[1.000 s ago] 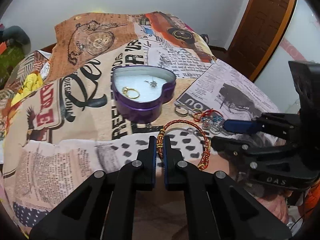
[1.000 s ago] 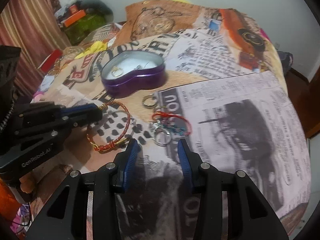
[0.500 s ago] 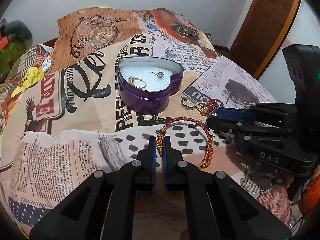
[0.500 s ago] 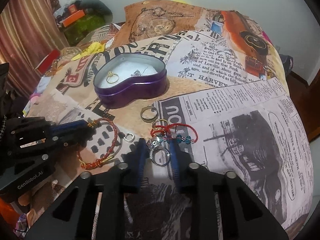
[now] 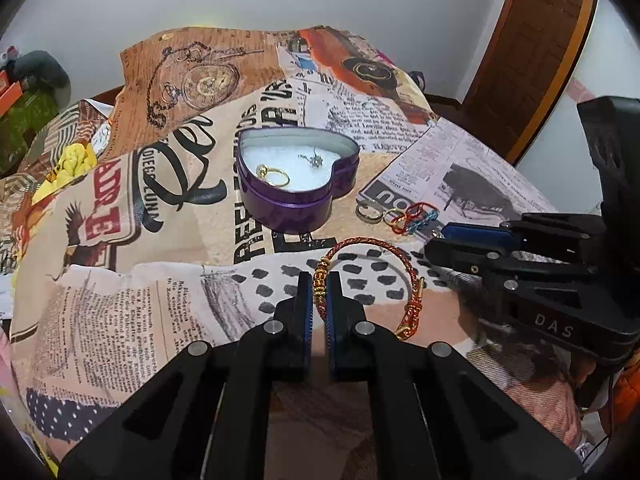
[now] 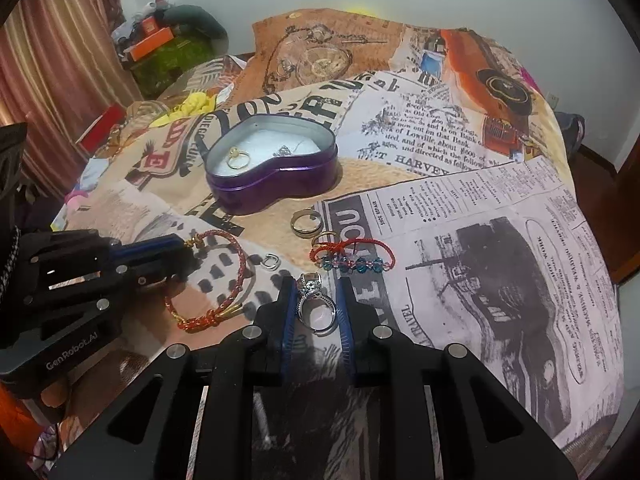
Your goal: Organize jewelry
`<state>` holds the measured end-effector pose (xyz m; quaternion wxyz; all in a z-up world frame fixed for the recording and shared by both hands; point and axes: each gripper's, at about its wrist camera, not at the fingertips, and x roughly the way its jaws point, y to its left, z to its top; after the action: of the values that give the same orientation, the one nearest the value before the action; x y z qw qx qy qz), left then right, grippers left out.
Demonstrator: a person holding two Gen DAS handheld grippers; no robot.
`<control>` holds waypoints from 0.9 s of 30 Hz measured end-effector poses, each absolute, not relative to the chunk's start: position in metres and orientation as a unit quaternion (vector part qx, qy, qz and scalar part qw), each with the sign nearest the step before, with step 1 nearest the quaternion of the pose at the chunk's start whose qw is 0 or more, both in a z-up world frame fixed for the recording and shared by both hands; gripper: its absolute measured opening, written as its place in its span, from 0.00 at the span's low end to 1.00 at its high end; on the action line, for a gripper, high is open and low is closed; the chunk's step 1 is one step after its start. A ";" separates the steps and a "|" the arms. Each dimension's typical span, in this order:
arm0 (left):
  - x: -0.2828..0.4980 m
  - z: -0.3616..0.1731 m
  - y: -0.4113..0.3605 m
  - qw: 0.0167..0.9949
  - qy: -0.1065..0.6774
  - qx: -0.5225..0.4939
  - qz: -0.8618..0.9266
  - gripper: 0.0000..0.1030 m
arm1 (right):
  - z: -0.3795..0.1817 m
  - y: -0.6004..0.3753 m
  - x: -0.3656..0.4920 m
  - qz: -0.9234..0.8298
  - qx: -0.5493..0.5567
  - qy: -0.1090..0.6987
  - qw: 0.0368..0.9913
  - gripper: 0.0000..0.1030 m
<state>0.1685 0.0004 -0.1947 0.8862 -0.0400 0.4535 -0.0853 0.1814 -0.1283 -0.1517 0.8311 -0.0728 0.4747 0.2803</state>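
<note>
My right fingers point(image 6: 316, 304) have drawn in from wide apart and are closing around the silver stone-set ring point(image 6: 315, 300) lying on the bedspread point(image 6: 480, 208); it sits between the pads, so pickup looks imminent. My left fingers point(image 5: 320, 292) stay clamped on the red-gold braided bracelet point(image 5: 372, 246), near the purple heart-shaped tin point(image 5: 296, 204).

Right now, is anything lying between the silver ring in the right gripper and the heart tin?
Yes. The silver ring sits between the closing jaws of the right gripper. Toward the heart tin, a beaded bracelet, a gold ring and a plain band lie flat on the cloth. Nothing tall stands there.
</note>
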 end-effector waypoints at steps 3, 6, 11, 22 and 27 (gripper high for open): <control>0.165 -0.186 0.001 0.890 0.446 -0.040 -0.083 0.04 | -0.144 -0.130 0.181 0.279 -0.069 0.468 0.835 0.17; 0.162 -0.178 0.002 0.895 0.437 -0.038 -0.081 0.04 | -0.136 -0.131 0.179 0.279 -0.065 0.460 0.840 0.17; 0.158 -0.162 0.009 0.904 0.418 -0.039 -0.075 0.04 | -0.121 -0.130 0.175 0.282 -0.063 0.444 0.848 0.17; 0.160 -0.135 0.024 0.920 0.384 -0.044 -0.062 0.04 | -0.084 -0.119 0.175 0.282 -0.065 0.395 0.872 0.17; 0.167 -0.127 0.031 0.925 0.372 -0.046 -0.056 0.04 | -0.072 -0.114 0.179 0.285 -0.067 0.374 0.880 0.17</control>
<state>0.1670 0.0314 -0.1272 0.9254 -0.0460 0.3720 -0.0557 0.1786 -0.1138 -0.0717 0.8797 -0.0672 0.3742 0.2855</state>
